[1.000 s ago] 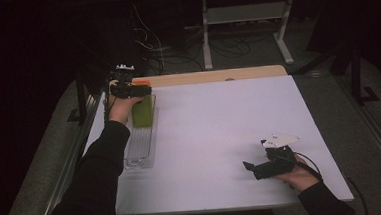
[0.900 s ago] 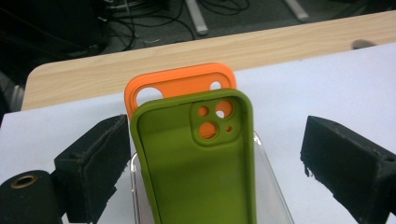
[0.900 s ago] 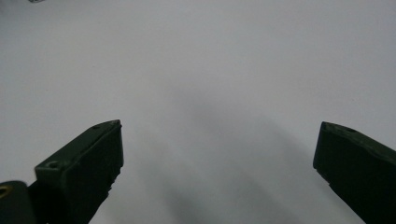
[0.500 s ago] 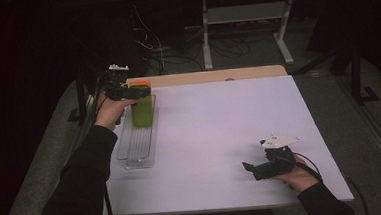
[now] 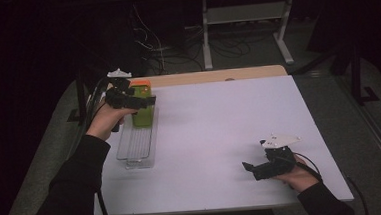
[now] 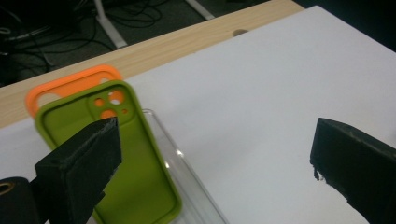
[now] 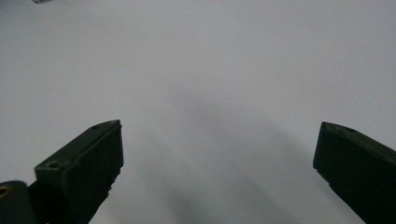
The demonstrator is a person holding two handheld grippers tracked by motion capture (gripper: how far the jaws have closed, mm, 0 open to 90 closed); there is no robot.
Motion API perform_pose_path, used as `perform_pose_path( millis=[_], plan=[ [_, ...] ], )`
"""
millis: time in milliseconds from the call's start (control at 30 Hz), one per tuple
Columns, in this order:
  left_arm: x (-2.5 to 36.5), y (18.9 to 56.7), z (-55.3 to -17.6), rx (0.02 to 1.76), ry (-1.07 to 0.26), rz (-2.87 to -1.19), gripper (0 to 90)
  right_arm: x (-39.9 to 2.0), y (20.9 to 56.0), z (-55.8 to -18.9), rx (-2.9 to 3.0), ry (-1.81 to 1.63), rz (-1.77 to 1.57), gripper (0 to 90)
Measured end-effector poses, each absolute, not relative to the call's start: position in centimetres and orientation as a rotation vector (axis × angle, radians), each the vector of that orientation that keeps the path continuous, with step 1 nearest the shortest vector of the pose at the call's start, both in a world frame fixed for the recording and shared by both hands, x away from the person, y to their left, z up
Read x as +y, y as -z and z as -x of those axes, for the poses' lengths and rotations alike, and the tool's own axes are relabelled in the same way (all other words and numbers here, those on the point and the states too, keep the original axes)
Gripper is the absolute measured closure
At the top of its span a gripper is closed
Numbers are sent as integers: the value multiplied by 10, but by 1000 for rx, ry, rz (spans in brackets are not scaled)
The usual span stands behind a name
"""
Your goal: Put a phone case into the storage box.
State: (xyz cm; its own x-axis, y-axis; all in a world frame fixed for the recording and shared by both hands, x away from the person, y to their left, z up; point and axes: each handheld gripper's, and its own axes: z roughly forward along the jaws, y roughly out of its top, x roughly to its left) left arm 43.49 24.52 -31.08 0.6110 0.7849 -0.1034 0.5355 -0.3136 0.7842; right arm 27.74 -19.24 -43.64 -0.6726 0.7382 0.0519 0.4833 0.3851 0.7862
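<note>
The green phone case [image 6: 116, 154] stands in the clear rack [image 5: 139, 140] at the far left of the white table [image 5: 220, 135], leaning on an orange phone case [image 6: 70, 86] right behind it. A second ago the left gripper [image 5: 140, 101] was down over the green case; now it is lifted a bit and pulled toward the left edge, its jaws have just been opening, and nothing is between them. The left hand [image 5: 104, 120] holds it level, pointing right. The case stands on its short end, long side up, camera holes on top. The right gripper [image 5: 250, 168] rests near the front right, jaws wide apart and empty.
</note>
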Motion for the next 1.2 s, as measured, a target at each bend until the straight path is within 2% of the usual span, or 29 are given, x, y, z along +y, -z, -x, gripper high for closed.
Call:
perform_pose_path(
  millis=[367, 600, 1200],
  plan=[
    [241, 311, -407, 928, -343, -2029, 18, -194, 434, -277, 2333, -1186, -1061, 8],
    [242, 316, -389, 872, -367, -2067, 18, -193, 433, -277, 2340, -1192, -1061, 8],
    [240, 356, -346, 768, -329, -2098, 19, -193, 425, -276, 2342, -1223, -1050, 7]
  ],
)
